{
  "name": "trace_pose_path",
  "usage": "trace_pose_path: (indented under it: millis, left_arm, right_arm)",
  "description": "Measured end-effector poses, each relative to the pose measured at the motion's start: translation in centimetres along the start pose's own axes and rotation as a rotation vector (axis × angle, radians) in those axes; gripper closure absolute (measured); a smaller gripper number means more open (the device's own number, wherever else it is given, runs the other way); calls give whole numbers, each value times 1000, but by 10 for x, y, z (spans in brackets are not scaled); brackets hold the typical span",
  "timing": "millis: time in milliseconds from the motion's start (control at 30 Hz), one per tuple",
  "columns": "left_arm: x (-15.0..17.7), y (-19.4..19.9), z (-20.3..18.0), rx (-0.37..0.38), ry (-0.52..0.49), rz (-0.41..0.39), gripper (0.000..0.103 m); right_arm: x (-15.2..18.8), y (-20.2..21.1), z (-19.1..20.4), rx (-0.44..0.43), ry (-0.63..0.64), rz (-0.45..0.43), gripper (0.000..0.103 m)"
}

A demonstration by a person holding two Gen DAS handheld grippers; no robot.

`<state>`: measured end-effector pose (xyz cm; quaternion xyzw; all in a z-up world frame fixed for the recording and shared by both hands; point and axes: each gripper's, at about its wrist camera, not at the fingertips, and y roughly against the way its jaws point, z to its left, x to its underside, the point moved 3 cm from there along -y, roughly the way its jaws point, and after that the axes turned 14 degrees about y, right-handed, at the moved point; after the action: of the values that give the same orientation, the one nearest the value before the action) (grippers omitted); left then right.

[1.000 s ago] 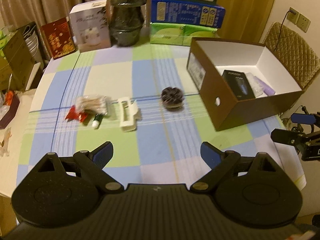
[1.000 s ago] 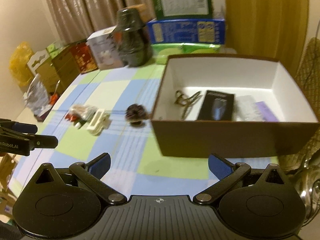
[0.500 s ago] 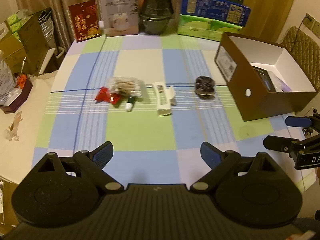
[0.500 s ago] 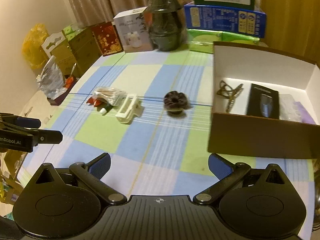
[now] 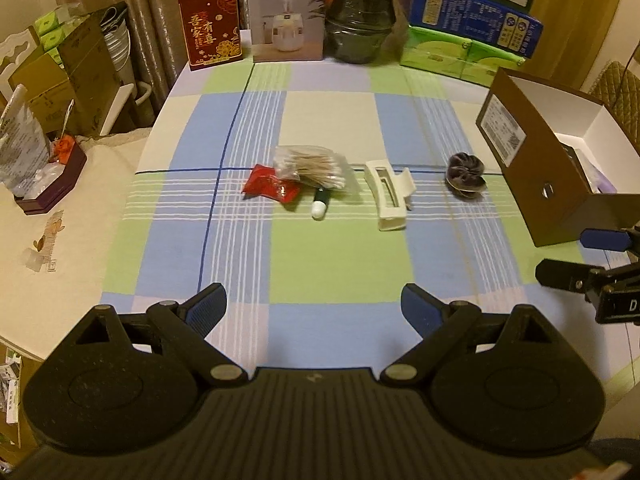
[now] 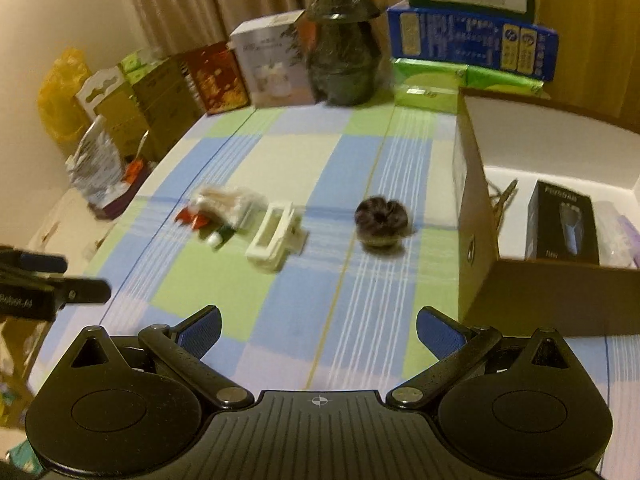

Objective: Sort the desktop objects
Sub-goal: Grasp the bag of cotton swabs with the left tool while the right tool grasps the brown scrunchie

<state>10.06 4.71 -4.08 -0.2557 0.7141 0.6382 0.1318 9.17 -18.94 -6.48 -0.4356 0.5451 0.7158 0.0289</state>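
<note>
- Done so far, I'd say: brown box, right of frame, already holds a black carton + a clip.
- Left on the cloth, mid-frame: scrunchie, white claw clip, swab bag, red packet, small tube.
- Left gripper & right gripper — both wide, empty.

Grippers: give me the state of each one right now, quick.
Left gripper: open, holding nothing.
Right gripper: open, holding nothing.
</note>
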Motion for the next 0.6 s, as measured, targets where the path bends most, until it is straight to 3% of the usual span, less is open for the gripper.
trace_pose_path:
  millis: [200, 333, 433, 600]
  left_arm:
    - [-20, -20, 9, -2, -15, -23, 11]
    - [-37, -37, 13, 15, -37, -41, 11]
    - [-53, -52, 13, 35, -88, -65, 11]
    - [-76, -76, 9, 73, -233, -87, 11]
  right_arm:
    - [-16, -26, -5, 88, -72, -36, 4]
    - [-26, -45, -5, 125, -74, -52, 23]
    - [-32, -62, -6, 155, -58, -47, 32]
    - [-36, -86, -10, 177, -36, -28, 35]
